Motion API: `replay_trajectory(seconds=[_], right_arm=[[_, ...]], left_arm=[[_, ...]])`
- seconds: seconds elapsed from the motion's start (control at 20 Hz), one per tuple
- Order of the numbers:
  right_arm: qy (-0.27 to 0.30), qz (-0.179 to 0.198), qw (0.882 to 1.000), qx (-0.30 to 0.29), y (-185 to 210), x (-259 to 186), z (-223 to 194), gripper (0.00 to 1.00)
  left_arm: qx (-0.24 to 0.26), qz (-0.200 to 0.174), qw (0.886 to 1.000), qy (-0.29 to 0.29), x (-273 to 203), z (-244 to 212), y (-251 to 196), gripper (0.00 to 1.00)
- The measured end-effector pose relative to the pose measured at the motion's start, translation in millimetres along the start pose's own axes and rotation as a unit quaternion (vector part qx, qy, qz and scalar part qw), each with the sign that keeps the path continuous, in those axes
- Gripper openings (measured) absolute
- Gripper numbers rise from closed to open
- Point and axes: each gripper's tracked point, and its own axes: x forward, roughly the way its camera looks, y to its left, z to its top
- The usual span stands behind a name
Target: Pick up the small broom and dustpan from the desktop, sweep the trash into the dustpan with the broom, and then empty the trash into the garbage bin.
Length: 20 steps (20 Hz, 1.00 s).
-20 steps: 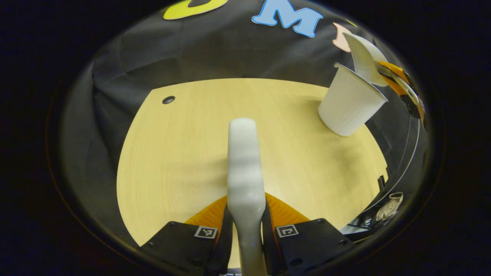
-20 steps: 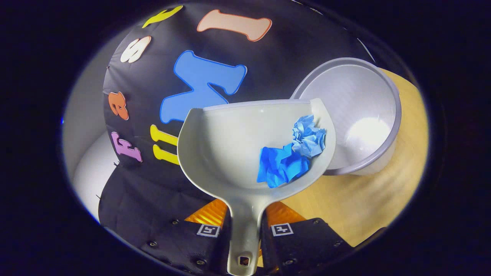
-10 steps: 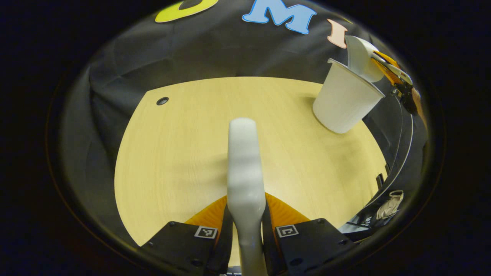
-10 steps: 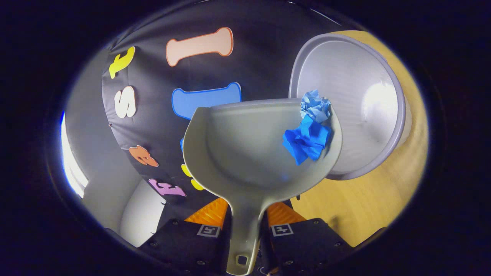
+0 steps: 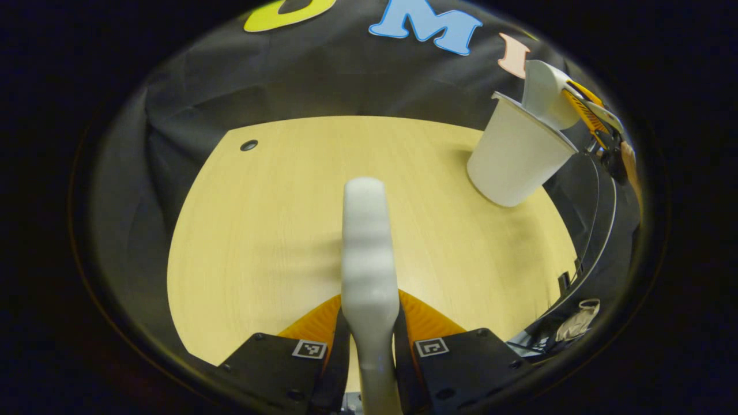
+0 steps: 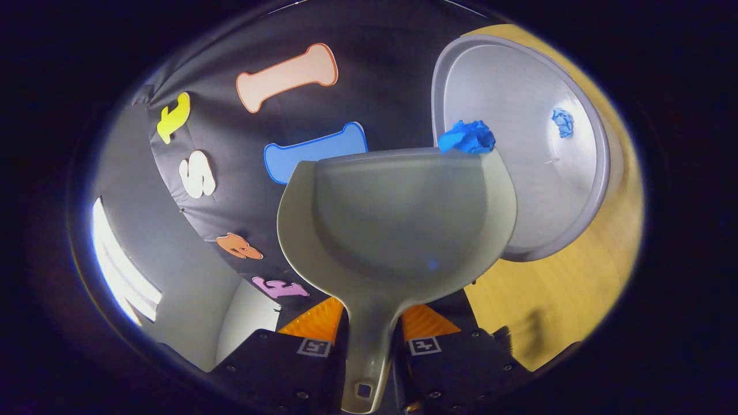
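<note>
In the left gripper view, the left gripper (image 5: pixel 369 351) has its two fingers pressed together on the pale handle of the small broom (image 5: pixel 366 253), which points away over the light wooden desktop (image 5: pixel 259 230). A small dark hole (image 5: pixel 249 145) sits in the desktop at the far left. At the far right stands the white garbage bin (image 5: pixel 516 161), and the dustpan (image 5: pixel 545 95) is tipped over its rim. The right gripper (image 5: pixel 599 124) shows there behind the dustpan, at the right edge.

In the right gripper view, the right gripper (image 6: pixel 369 351) pinches the handle of the grey dustpan (image 6: pixel 398 219) between both fingers. The dustpan's front lip reaches over the open mouth of the garbage bin (image 6: pixel 599 173), which is at the right of this view. A dark blue crumpled paper (image 6: pixel 468 137) is just at the right corner of the lip, at the edge of the bin. A lighter blue crumpled paper (image 6: pixel 563 122) is inside the bin, against its inner wall. The desktop (image 6: pixel 571 288) shows at the near right.
</note>
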Motion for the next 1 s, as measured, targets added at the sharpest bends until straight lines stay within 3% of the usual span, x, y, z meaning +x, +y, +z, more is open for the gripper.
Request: replay_trajectory(seconds=[0.35, 0.6, 0.75, 0.8, 0.85, 1.0], right_arm=[[-0.005, -0.032, 0.997, -0.066, -8.7, -15.0, -19.1, 0.34], [-0.012, -0.072, 0.985, -0.154, -22.4, -29.5, -44.4, 0.34], [-0.018, -0.103, 0.972, -0.208, -33.9, -36.0, -59.2, 0.34], [-0.017, -0.114, 0.967, -0.227, -38.1, -38.7, -65.8, 0.34], [-0.016, -0.125, 0.961, -0.247, -42.5, -40.6, -72.3, 0.34], [-0.005, -0.165, 0.933, -0.319, -59.1, -43.9, -94.9, 0.34]], left_arm=[[-0.001, -0.005, 1.000, -0.001, -1.4, -2.3, 2.6, 0.41], [0.006, -0.008, 1.000, -0.003, 2.5, 5.7, 12.3, 0.43], [0.003, -0.013, 1.000, -0.006, 3.3, 3.9, 13.5, 0.43], [0.001, -0.015, 1.000, -0.007, 2.6, 4.7, 13.9, 0.39], [-0.001, -0.015, 1.000, -0.007, 2.7, 2.8, 15.1, 0.43], [-0.003, -0.011, 1.000, -0.006, 2.0, 1.0, 19.7, 0.43]])
